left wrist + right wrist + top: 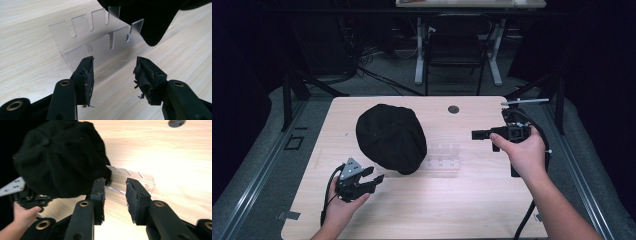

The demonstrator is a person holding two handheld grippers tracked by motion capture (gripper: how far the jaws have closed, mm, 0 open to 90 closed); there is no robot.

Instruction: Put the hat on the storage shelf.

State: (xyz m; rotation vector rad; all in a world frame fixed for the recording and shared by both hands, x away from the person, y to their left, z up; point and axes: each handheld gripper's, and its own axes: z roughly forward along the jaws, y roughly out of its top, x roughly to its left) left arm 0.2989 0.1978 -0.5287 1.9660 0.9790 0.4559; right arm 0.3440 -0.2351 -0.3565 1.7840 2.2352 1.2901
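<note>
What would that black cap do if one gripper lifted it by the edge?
The cap looks like soft cloth, so it would probably sag and droop. It seems light. Its edge overlaps the clear rack, so lifting it might nudge the rack.

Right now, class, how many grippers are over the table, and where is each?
2. The left gripper is at the near left, beside the black cap; the right gripper is at the far right, pointing toward the clear rack.
</note>
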